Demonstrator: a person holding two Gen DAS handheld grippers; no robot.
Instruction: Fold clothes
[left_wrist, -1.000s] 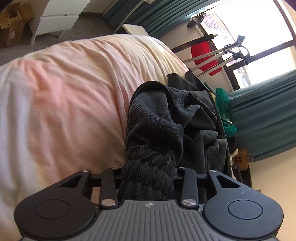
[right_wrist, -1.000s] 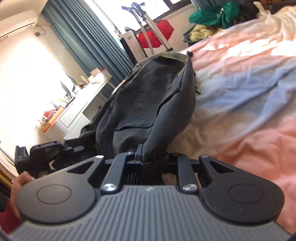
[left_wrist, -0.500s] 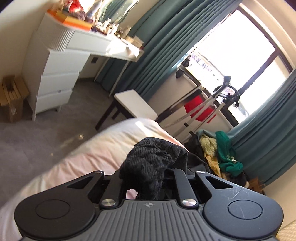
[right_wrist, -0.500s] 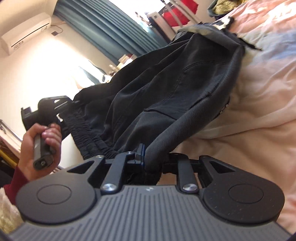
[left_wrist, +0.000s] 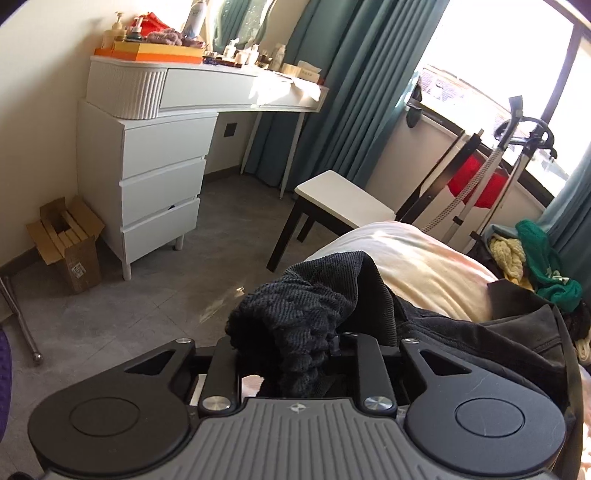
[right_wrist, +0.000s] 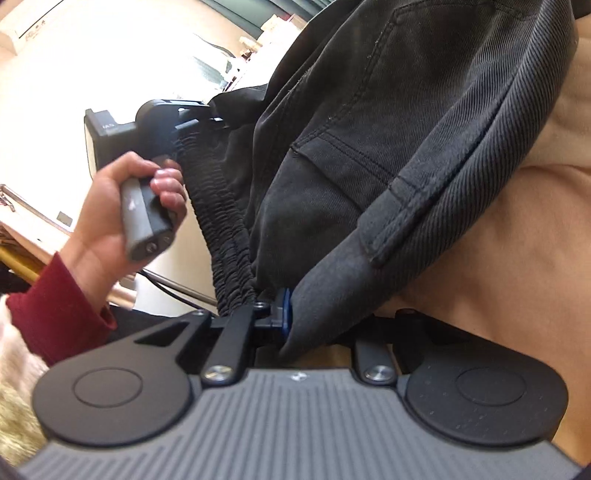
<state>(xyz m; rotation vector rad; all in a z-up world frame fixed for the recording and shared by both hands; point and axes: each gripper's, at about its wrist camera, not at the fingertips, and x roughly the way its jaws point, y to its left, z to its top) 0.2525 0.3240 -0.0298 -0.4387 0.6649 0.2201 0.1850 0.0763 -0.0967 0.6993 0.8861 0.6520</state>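
Note:
A dark grey pair of trousers (right_wrist: 388, 122) with a ribbed elastic waistband (right_wrist: 218, 218) hangs stretched between my two grippers above the bed. My left gripper (left_wrist: 295, 354) is shut on the bunched waistband (left_wrist: 299, 317); it also shows in the right wrist view (right_wrist: 192, 110), held by a hand in a red sleeve. My right gripper (right_wrist: 291, 332) is shut on the other end of the waistband, with the cloth draping over its fingers. The rest of the trousers (left_wrist: 480, 343) trails onto the bed at the right.
The bed with a pink and cream cover (left_wrist: 413, 258) lies below. A white dresser (left_wrist: 147, 177) with bottles on top, a white stool (left_wrist: 343, 203), a cardboard box (left_wrist: 70, 240), teal curtains (left_wrist: 351, 92), an exercise machine (left_wrist: 498, 177) and a pile of clothes (left_wrist: 532, 262) stand around.
Both grippers have lifted the trousers up off the bed and pulled the waistband taut. The left camera has tilted up from the bed toward the dresser and window.

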